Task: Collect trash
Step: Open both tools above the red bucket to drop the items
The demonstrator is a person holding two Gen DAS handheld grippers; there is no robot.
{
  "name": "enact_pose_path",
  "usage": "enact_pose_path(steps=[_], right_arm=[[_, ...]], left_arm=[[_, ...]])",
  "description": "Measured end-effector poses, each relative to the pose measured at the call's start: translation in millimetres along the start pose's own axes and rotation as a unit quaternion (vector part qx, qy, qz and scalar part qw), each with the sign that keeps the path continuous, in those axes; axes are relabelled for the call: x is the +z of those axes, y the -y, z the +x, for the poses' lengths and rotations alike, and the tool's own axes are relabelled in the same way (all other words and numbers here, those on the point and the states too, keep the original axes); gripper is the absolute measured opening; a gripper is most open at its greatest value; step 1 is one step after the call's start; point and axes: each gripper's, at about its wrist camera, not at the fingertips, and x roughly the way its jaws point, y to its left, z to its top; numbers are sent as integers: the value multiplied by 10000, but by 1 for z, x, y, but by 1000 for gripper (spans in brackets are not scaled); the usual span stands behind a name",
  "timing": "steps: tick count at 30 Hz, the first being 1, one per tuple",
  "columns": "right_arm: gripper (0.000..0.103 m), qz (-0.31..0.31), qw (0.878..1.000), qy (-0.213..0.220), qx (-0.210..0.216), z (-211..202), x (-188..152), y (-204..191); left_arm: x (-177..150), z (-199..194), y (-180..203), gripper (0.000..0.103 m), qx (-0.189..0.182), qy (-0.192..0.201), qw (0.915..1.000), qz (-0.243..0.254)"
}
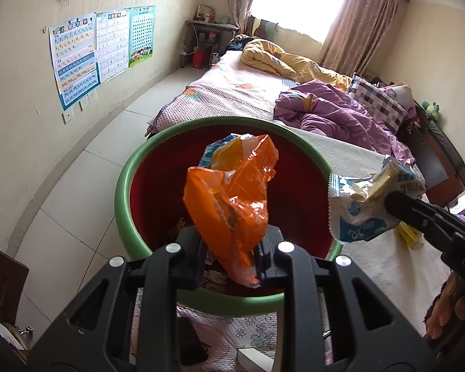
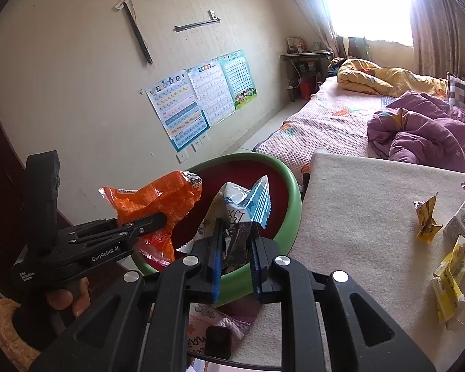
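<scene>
The left gripper (image 1: 231,259) is closed on the lower end of an orange snack wrapper (image 1: 232,198). The wrapper stands up from the fingers, its long axis pointing forward and up, and it hangs directly over the red inside of the green-rimmed bin (image 1: 130,179). From this I judge that the left side only needs to open for its piece to drop in. Other wrappers already lie at the bottom of the bin.

To the right, the right gripper (image 2: 234,259) is clamped on a crumpled blue-and-white wrapper (image 2: 241,204). In the right wrist view this wrapper is above the near-right rim of the bin (image 2: 294,204); in the left wrist view it seems to be just outside that rim, so a short move to the left is probably needed before release.

Further right, on the beige blanket (image 2: 356,204), more trash waits: a small yellow wrapper (image 2: 427,220) and some yellow packets (image 2: 449,282), well apart from both grippers and nearer to the right one.
</scene>
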Motion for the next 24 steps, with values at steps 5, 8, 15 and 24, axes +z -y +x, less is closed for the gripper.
enact_pose_path(steps=[5, 8, 15, 24], right_arm=[[16, -39, 10000, 30, -56, -3, 0, -2], [16, -103, 9999, 4, -77, -1, 2, -6], [42, -128, 9999, 72, -60, -3, 3, -14], [50, -63, 9999, 135, -81, -12, 5, -10]], left_arm=[[-1, 0, 1, 24, 6, -5, 10000, 41], [0, 2, 1, 24, 44, -37, 9999, 87], [1, -1, 4, 56, 188, 101, 9997, 151], [-1, -3, 4, 63, 253, 161, 9995, 127]])
